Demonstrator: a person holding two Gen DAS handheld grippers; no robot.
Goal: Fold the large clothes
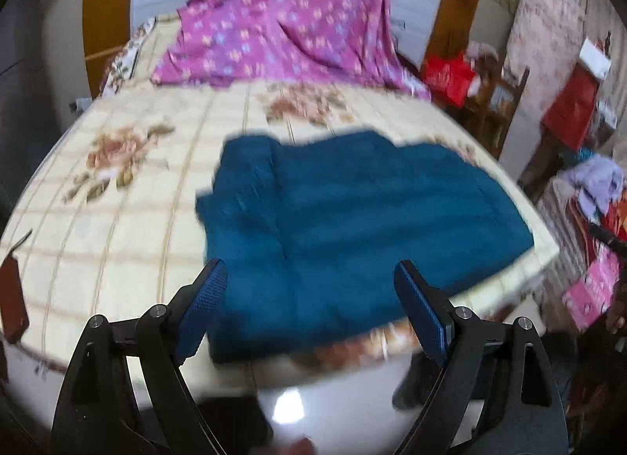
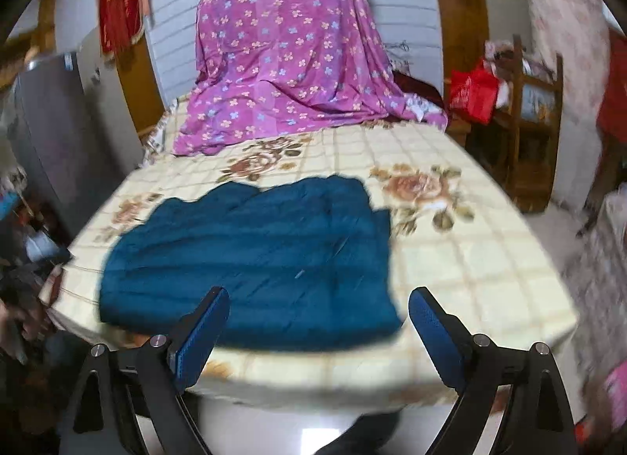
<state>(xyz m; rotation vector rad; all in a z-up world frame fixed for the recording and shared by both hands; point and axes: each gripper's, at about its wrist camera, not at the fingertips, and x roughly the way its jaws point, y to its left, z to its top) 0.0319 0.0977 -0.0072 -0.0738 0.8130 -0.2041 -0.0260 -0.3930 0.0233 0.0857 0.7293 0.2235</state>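
— Left wrist view: what's there?
— A folded blue garment (image 1: 345,220) lies on the bed (image 1: 129,227), near its front edge (floral checked cover). The left hand-held gripper (image 1: 311,278) hangs above it, jaws spread wide, nothing between them.
— And the right wrist view?
— Same garment (image 2: 254,259), lying towards the bed's left front corner. The right hand-held gripper (image 2: 319,302) is gaping wide too, holding nothing. A purple flowered sheet (image 2: 286,55) drapes something behind.
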